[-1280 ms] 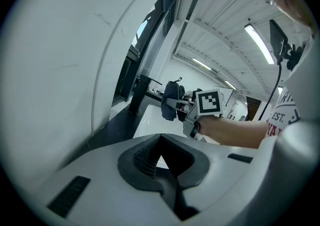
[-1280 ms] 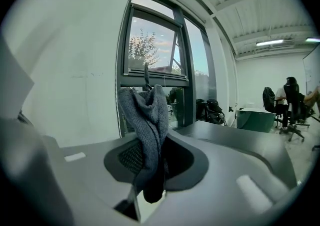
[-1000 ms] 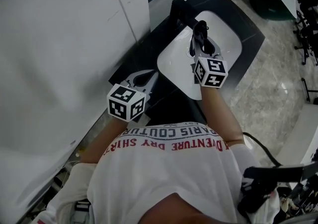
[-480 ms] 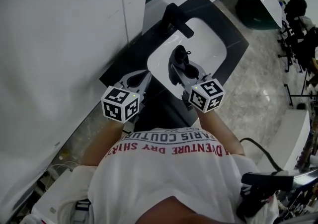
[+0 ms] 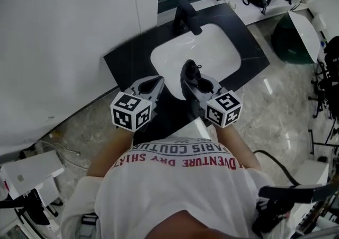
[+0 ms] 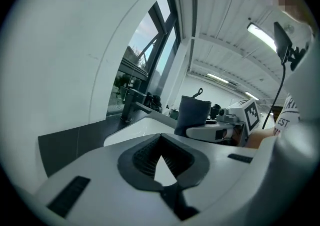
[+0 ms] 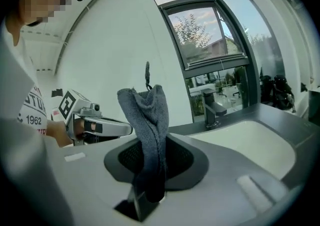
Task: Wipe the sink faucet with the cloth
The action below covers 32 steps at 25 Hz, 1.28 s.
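right gripper has drawn back to sink's near edge, jaws clamping cloth; left gripper closed, empty; next, wrap faucet firmly

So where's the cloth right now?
The cloth is pinched in the right tool, sticking up over the near edge of the white sink. The black faucet is across the basin on the far side.
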Tool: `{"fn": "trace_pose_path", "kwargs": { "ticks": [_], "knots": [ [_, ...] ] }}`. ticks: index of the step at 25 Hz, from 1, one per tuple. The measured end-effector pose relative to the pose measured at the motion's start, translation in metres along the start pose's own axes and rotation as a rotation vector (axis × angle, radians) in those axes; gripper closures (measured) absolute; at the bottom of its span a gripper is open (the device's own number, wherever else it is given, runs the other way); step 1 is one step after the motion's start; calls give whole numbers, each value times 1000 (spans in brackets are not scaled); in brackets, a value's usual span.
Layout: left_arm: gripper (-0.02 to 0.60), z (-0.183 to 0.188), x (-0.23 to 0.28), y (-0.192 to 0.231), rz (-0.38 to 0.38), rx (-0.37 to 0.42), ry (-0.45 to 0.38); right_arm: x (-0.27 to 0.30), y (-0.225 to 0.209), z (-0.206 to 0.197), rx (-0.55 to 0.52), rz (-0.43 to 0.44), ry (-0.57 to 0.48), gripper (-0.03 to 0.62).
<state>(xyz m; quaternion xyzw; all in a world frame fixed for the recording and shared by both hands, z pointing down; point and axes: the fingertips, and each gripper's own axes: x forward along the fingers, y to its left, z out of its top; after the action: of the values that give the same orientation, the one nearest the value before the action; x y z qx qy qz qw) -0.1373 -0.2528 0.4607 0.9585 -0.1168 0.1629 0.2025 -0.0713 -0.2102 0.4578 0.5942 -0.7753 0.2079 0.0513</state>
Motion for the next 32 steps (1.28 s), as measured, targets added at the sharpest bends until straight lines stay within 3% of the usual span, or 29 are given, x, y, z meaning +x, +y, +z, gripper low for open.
{"fn": "trace_pose_path", "kwargs": {
  "ticks": [7, 11, 18, 23, 28, 32],
  "knots": [
    [581, -74, -28, -142, 198, -64, -59, -127, 15, -66, -72, 207, 79, 514],
    [580, -85, -59, -196, 295, -82, -76, -180, 38, -77, -52, 298, 90, 514],
    [580, -100, -91, -295, 326, -55, -116, -273, 85, -86, -69, 395, 64, 514],
    [580, -150, -110, -393, 309, -27, -132, -368, 117, -126, -90, 418, 47, 514],
    [580, -225, -132, -498, 303, -35, -125, -476, 152, -185, -58, 417, 60, 514],
    [581, -233, -147, -585, 304, -26, -143, -559, 172, -185, -74, 442, 50, 514]
  ]
}}
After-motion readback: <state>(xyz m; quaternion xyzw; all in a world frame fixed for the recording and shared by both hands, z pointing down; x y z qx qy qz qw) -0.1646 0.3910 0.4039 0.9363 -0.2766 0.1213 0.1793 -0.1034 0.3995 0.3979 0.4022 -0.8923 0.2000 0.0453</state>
